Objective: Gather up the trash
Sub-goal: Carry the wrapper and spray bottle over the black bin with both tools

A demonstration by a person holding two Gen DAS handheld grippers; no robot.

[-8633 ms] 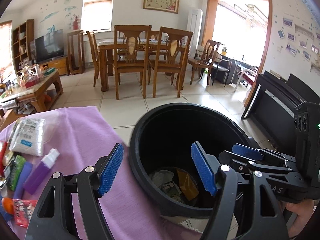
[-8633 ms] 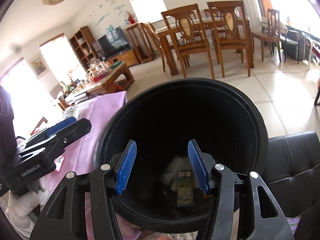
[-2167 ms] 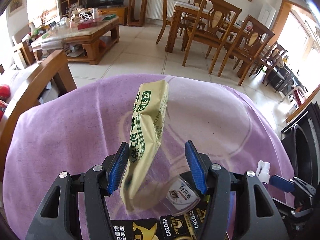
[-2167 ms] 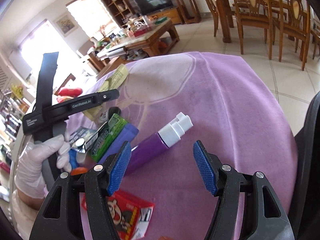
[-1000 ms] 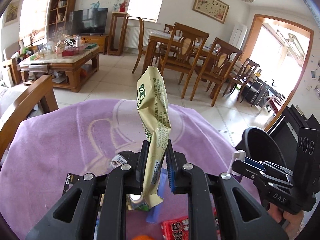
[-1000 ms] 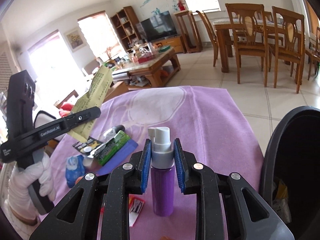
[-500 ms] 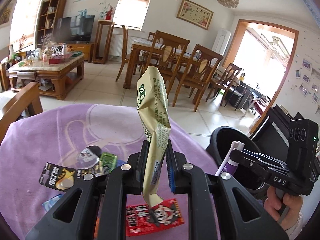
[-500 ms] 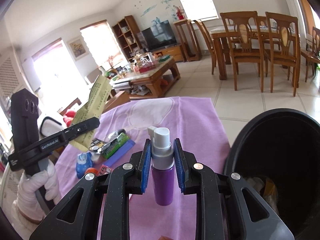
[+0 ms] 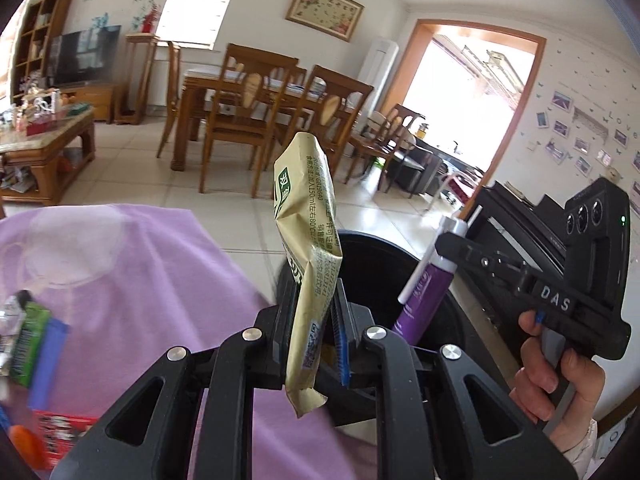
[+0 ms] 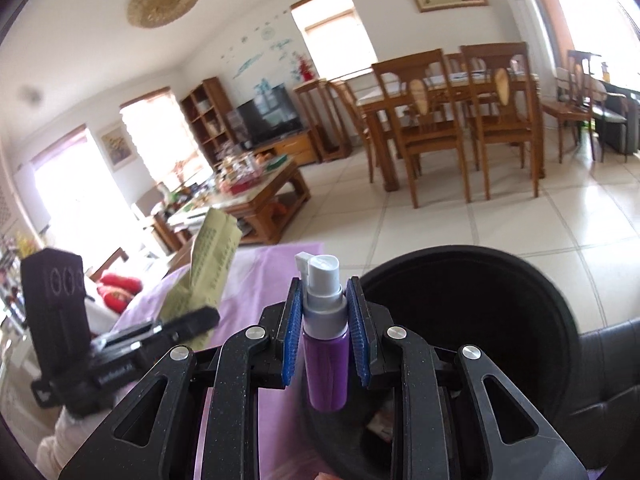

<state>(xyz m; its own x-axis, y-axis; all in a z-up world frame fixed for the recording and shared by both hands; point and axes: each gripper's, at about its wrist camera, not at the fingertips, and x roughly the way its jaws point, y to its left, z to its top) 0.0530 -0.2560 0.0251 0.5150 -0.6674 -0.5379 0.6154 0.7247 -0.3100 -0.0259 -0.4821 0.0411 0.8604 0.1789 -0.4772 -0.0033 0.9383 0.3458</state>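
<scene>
My left gripper (image 9: pixel 314 322) is shut on a crumpled yellow-green packet (image 9: pixel 308 240) and holds it upright at the near rim of the black trash bin (image 9: pixel 372 252). My right gripper (image 10: pixel 324 330) is shut on a purple spray bottle (image 10: pixel 324 364) with a white pump top, at the bin's (image 10: pixel 552 300) left rim. The bottle (image 9: pixel 426 292) and the right gripper (image 9: pixel 448 246) also show in the left wrist view, over the bin's mouth. The packet (image 10: pixel 204 272) and the left gripper (image 10: pixel 192 322) show at the left of the right wrist view. Some trash lies in the bin's bottom.
A purple cloth (image 9: pixel 120 272) covers the table, with a green pack (image 9: pixel 28 340), a blue item (image 9: pixel 48 360) and a red pack (image 9: pixel 60 432) at its left. A black piano (image 9: pixel 516 220) stands behind the bin. Dining chairs (image 9: pixel 236 128) and a coffee table (image 10: pixel 260 200) stand farther off.
Both grippers have swung right from the table toward the bin, each still holding its item. The bin now fills more of both views; the table items have slid to the left.
</scene>
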